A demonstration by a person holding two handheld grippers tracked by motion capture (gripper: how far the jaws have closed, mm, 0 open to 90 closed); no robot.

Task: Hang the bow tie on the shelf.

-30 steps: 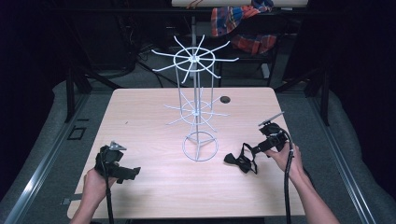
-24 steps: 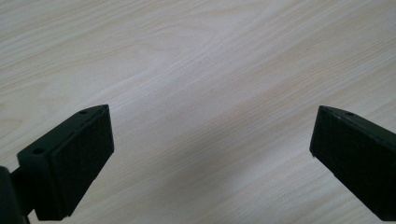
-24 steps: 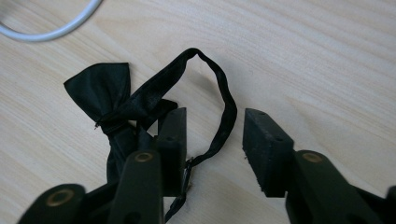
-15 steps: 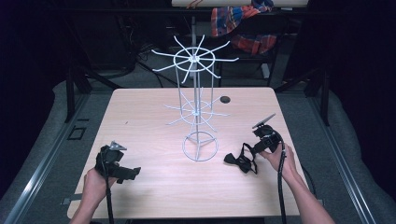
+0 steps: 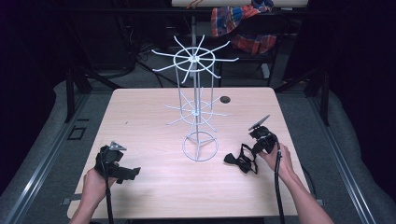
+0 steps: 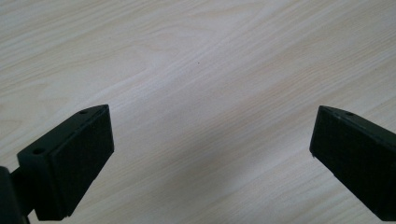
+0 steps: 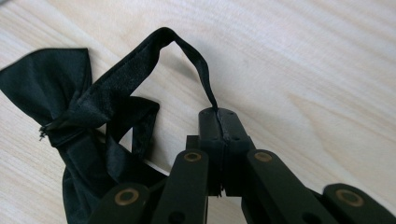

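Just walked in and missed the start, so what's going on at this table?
A person is working at a light wooden table with a handheld two-jaw gripper in each hand. The right gripper is shut on the thin strap of a black satin bow tie; the bow itself lies on the table just right of the white wire display rack with radiating hooks. The left gripper is open with nothing between its jaws, near the table's front left. No hook carries anything yet.
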